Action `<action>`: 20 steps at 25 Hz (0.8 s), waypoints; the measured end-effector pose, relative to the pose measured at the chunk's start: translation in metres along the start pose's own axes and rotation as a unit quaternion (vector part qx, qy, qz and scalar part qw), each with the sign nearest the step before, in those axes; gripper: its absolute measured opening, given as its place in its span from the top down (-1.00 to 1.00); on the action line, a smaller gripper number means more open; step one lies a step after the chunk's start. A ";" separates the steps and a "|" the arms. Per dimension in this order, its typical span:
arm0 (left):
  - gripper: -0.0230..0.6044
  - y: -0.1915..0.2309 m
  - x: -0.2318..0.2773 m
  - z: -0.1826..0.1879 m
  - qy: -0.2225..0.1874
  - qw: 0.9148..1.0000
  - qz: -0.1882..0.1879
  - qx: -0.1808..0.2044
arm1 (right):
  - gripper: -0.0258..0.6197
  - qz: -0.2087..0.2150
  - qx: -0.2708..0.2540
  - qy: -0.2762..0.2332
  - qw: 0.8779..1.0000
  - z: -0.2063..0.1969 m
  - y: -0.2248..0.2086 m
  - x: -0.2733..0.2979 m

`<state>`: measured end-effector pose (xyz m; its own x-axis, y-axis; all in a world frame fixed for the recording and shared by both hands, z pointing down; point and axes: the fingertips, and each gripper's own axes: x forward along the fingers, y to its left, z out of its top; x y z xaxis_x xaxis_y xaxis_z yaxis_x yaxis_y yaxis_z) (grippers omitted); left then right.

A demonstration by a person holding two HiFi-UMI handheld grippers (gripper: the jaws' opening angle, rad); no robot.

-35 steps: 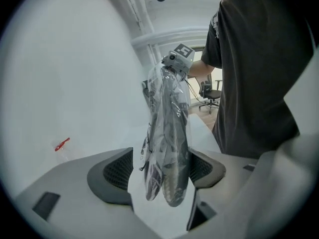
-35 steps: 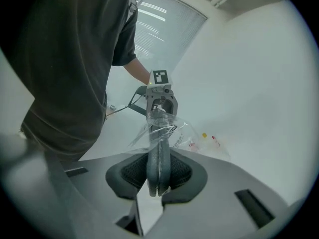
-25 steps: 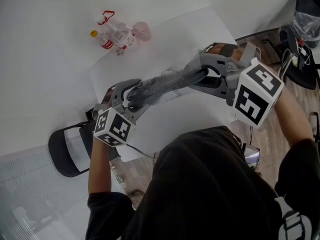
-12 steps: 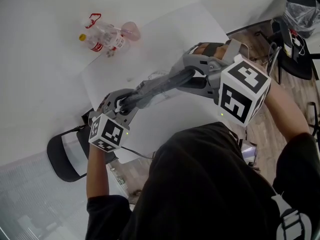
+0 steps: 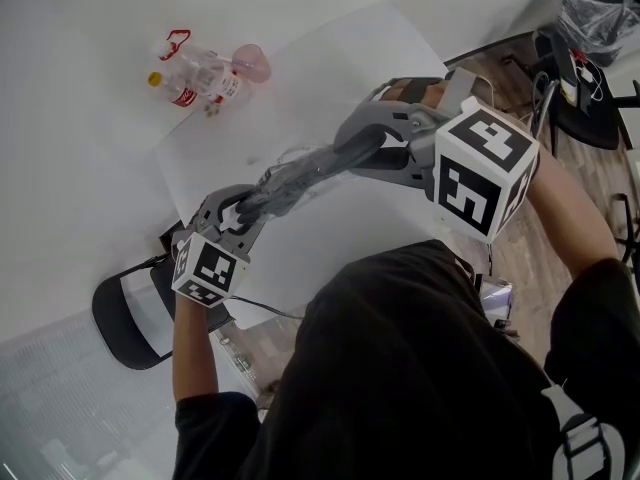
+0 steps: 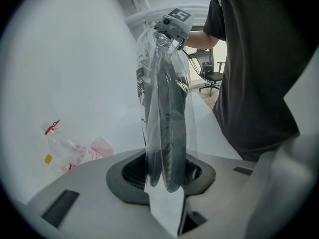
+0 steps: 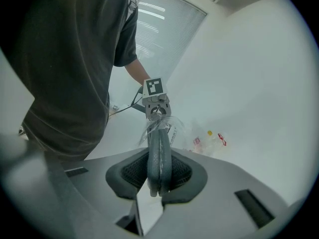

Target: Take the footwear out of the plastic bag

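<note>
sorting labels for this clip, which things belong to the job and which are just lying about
In the job: footwear; plastic bag around it; left gripper, fingers just closed on the bag; right gripper, shut on the footwear's bare end.
Lying about: plastic bottles; pink item beside them; black chair.

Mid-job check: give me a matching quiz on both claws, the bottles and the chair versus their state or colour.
1 left claw
2 right claw
3 bottles
4 chair

A black, beside the table
B shut on the footwear
C clear with red labels
D shut on the plastic bag

Pairs: 1-D, 2-B, 3-C, 4-A.
The left claw has just been closing, plastic bag between its jaws.
</note>
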<state>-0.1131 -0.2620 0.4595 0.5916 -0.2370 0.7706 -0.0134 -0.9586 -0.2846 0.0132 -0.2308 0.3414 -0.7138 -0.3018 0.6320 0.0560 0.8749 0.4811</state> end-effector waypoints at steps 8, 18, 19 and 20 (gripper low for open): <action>0.49 0.001 -0.002 -0.017 -0.006 1.000 -0.002 -0.008 | 0.68 0.002 0.019 0.006 1.000 -0.005 -0.001 -0.003; 0.54 0.008 -0.012 -0.026 -0.023 0.999 0.016 -0.020 | 0.68 -0.015 0.027 -0.005 1.000 -0.007 -0.005 -0.008; 0.55 0.008 -0.014 -0.023 -0.023 0.999 0.017 -0.022 | 0.68 -0.016 0.027 -0.006 0.999 -0.006 -0.007 -0.012; 0.55 0.008 -0.015 -0.020 -0.022 0.999 0.016 -0.022 | 0.68 -0.016 0.025 -0.006 1.000 -0.006 -0.008 -0.015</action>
<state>-0.1384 -0.2698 0.4569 0.6254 -0.2622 0.7349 -0.0680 -0.9566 -0.2834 0.0276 -0.2360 0.3318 -0.7227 -0.3267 0.6091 -0.0029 0.8827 0.4699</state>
